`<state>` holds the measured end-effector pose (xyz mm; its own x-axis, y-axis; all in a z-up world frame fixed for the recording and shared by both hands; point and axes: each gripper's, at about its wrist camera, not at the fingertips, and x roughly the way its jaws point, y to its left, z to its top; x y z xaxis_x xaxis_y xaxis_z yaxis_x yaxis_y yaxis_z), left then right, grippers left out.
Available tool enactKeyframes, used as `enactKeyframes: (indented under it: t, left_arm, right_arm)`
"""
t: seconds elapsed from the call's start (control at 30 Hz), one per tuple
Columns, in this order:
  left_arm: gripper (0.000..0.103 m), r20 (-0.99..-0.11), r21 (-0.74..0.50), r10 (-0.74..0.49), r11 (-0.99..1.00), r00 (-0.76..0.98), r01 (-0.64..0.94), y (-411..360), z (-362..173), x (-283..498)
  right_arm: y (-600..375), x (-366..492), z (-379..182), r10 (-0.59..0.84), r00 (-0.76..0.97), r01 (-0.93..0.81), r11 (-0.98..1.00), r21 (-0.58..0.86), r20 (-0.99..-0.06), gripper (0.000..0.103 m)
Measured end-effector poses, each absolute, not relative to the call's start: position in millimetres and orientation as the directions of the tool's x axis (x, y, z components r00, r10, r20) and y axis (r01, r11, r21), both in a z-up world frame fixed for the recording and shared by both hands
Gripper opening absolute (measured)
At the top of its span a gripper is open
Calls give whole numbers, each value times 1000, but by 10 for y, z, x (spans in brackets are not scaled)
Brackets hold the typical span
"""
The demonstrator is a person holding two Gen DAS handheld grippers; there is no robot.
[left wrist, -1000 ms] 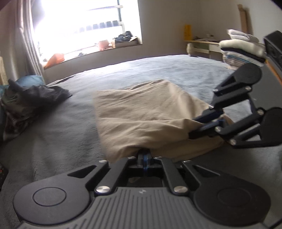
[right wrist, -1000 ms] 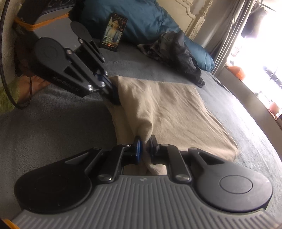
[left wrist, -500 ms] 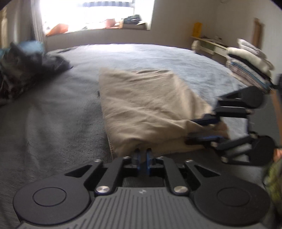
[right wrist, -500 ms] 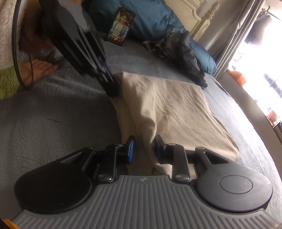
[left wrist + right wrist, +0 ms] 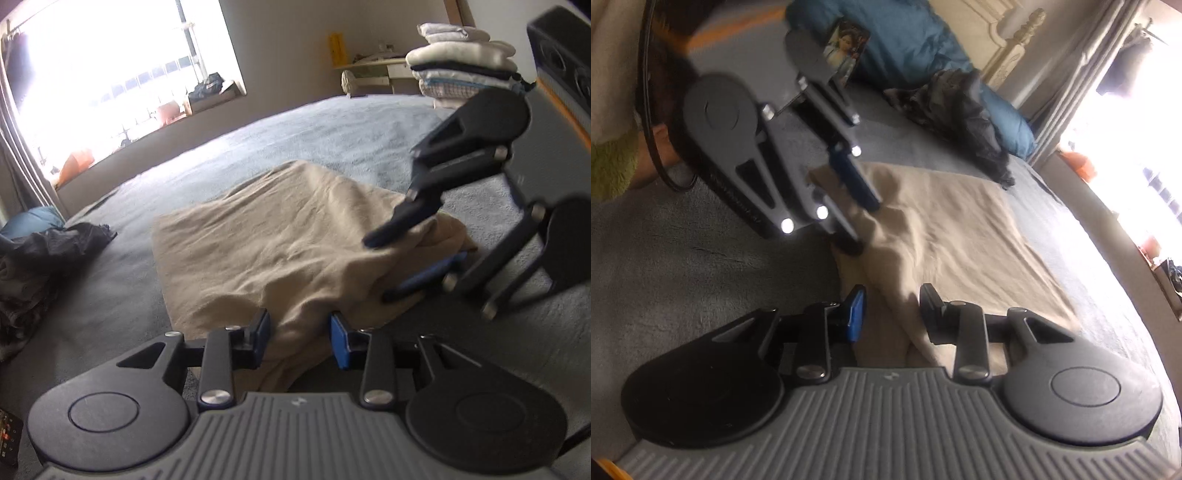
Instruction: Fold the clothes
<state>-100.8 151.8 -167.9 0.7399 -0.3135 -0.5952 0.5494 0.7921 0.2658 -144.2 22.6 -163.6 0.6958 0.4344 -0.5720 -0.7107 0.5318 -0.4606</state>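
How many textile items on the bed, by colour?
Beige: 1, the folded beige garment, with the left gripper and right gripper both open at its near edge.
Dark: 1, the dark clothes heap.
Mixed: 1, the stack of folded laundry.
Blue: 1, the blue pillow.
Total: 4.

A grey bed [image 5: 332, 125] runs toward a bright window [image 5: 110, 62], with a blue pillow [image 5: 923, 48] and a picture card [image 5: 846, 48] by the cream headboard [image 5: 1015, 48], and a desk [image 5: 373, 66] stands against the far wall.
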Motion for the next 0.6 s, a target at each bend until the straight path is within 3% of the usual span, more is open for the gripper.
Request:
enactKeyframes:
  t: [0.17, 0.4, 0.6]
  left_arm:
    - [36, -577, 310, -304, 777, 758, 548, 1500, -1669, -1067]
    - [37, -528, 426, -308, 710, 791, 561, 1297, -1705, -1126]
    - [8, -488, 474, -326, 679, 809, 560, 1220, -1741, -1158]
  right_arm:
    - [-4, -1368, -1564, 412, 692, -687, 630, -364, -593, 31]
    - [11, -1368, -1648, 387, 708, -658, 665, -353, -591, 31]
    - [26, -1348, -1676, 348, 735, -618, 697, -363, -582, 35]
